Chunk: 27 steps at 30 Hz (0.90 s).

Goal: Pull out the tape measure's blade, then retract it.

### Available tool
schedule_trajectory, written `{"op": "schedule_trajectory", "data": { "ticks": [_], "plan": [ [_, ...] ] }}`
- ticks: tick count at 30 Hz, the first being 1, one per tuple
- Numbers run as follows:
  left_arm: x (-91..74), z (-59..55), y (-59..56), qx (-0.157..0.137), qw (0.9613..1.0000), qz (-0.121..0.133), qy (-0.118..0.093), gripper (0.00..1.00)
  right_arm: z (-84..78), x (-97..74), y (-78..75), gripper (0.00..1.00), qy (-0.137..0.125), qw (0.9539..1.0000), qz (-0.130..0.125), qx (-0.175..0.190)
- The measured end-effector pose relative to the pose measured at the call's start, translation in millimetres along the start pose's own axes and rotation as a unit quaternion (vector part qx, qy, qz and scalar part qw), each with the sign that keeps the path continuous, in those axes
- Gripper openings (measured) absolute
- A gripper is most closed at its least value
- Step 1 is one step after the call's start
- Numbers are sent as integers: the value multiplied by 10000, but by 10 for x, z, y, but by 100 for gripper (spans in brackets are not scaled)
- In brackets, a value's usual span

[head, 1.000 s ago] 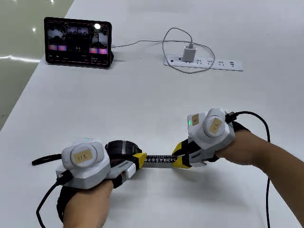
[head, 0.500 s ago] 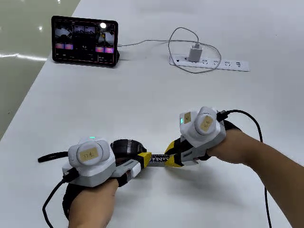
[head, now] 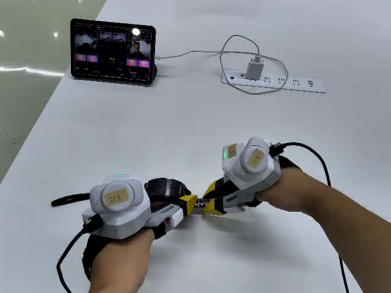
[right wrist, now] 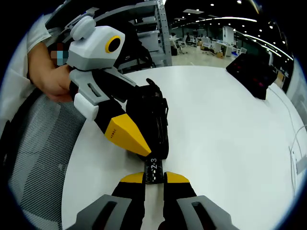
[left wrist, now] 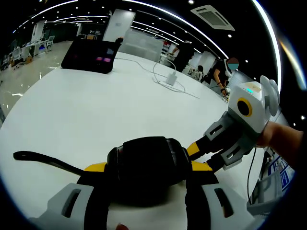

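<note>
A black round tape measure (head: 162, 188) lies on the white table, held between the yellow-tipped fingers of my left gripper (head: 181, 205); up close its case (left wrist: 146, 163) sits between the jaws. A short stretch of blade (right wrist: 154, 168) with the numbers 2 and 3 sticks out of the case (right wrist: 152, 125). My right gripper (right wrist: 154, 178) is shut on the blade's end, and it stands (head: 206, 205) almost tip to tip with the left one. A black wrist strap (head: 68, 199) trails left from the case.
A tablet (head: 113, 50) stands at the far left of the table. A white power strip (head: 275, 80) with a charger and looped cable (head: 244, 61) lies at the far right. Black cables run back from both grippers.
My right gripper has moved left toward the case, and the exposed blade has shortened from a long strip to a few centimetres. The left gripper has kept its hold.
</note>
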<state>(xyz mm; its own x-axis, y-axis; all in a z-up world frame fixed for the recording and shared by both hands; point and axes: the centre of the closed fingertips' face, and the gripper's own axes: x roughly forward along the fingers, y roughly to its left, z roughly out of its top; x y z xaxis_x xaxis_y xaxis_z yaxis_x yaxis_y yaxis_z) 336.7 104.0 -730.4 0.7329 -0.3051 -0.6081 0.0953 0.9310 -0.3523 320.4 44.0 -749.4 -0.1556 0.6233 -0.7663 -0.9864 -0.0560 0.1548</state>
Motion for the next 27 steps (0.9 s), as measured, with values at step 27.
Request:
{"op": "schedule_trajectory", "data": {
  "ticks": [27],
  "plan": [
    [-4, 9, -9, -31, 10000, -15, -56, 61, 103, 77, 14, 12, -225, 9996, -22, 156]
  ]
}}
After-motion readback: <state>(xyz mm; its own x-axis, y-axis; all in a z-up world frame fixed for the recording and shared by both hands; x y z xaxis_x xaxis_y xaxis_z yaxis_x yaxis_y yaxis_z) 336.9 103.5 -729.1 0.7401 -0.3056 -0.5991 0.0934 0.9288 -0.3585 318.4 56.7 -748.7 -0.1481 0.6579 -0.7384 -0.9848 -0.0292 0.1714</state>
